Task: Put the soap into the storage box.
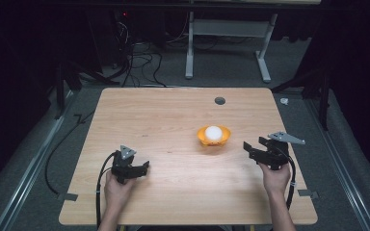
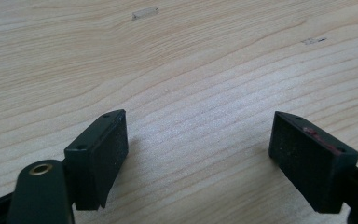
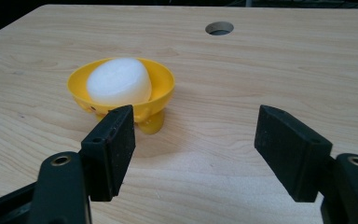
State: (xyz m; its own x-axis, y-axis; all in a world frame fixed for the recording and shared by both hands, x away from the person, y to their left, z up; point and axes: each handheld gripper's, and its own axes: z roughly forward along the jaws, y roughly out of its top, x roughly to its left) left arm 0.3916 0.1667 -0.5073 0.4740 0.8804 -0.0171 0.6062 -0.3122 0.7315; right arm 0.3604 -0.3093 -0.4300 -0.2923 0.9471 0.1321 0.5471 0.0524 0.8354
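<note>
Nothing looks started: the white ball (image 1: 213, 133) sits in its yellow bowl (image 1: 203, 137) mid-table, right of centre, while the left gripper (image 1: 139, 169) and right gripper (image 1: 249, 149) hold their jaws apart, empty, near the front edge.

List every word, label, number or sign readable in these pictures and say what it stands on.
None can be read.
The yellow bowl and the white block in it carry no print.
The wooden table bears only small tape marks, blank.
The left hand-held gripper and the right hand-held gripper, both open, show no lettering.
</note>
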